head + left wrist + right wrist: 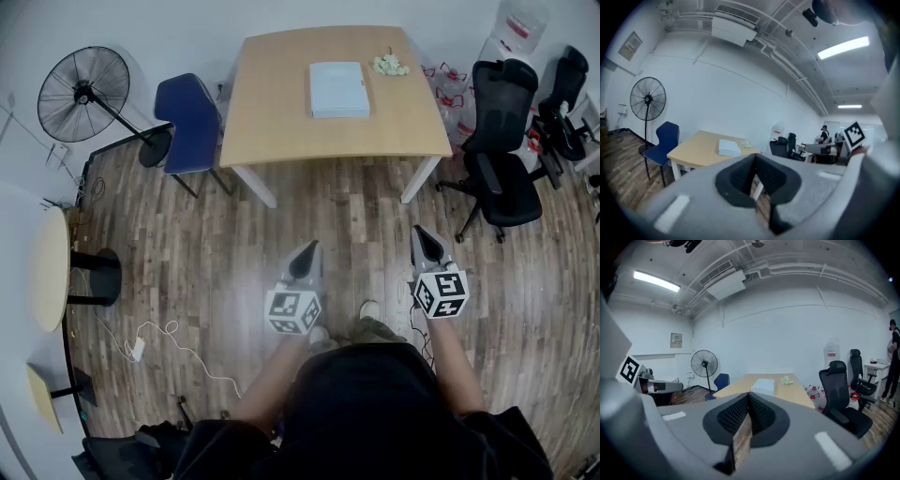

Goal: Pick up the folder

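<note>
The pale blue folder (339,89) lies flat on the far half of the wooden table (272,131), right of centre, its edges square to the top. The left gripper (307,255) and right gripper (427,240) hang well short of the near edge over open plank floor (356,216), jaws pinched together, holding nothing. A blue chair (192,117) flanks the table's left, a black office chair (504,141) its right.

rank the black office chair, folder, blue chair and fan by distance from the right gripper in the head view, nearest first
1. black office chair, just to the right of the right gripper.
2. folder, on the table ahead.
3. blue chair, at the table's left end.
4. fan, far left by the wall.
</note>
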`<state>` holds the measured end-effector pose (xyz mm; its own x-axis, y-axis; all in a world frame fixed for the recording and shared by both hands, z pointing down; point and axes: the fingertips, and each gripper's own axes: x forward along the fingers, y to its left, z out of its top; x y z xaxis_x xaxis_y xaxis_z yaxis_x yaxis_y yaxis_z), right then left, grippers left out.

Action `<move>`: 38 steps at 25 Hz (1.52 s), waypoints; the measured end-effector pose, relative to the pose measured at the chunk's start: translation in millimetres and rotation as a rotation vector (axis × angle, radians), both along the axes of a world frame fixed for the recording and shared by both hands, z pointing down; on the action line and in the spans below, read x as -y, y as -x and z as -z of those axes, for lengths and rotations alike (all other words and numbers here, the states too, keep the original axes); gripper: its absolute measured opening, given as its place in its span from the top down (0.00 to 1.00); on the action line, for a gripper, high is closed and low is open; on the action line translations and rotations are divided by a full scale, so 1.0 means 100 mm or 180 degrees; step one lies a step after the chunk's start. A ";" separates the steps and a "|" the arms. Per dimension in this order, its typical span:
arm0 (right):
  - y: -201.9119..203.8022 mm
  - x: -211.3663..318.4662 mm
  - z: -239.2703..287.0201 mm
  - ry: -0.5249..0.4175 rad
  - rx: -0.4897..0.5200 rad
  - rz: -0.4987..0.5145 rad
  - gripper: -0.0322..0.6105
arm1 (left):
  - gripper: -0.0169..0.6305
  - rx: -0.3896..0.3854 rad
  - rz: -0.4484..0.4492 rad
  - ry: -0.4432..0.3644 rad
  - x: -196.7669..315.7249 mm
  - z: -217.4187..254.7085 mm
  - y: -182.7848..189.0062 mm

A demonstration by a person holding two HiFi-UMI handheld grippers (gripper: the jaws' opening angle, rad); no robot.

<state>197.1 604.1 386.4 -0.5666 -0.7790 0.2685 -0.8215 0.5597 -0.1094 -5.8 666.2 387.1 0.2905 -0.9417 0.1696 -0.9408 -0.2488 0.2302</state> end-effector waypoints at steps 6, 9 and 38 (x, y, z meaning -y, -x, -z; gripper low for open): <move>0.12 0.08 0.03 -0.0006 0.0109 0.0009 0.95 | 0.97 0.0019 -0.0006 -0.0100 0.09 0.08 0.02; 0.03 0.20 0.01 0.0028 0.0123 0.0010 0.95 | 0.97 0.0057 0.0008 -0.0166 0.21 0.13 -0.07; -0.54 1.51 -0.36 0.0062 0.0173 0.0188 0.95 | 0.97 0.0199 0.0125 -0.0192 1.55 -0.15 -0.74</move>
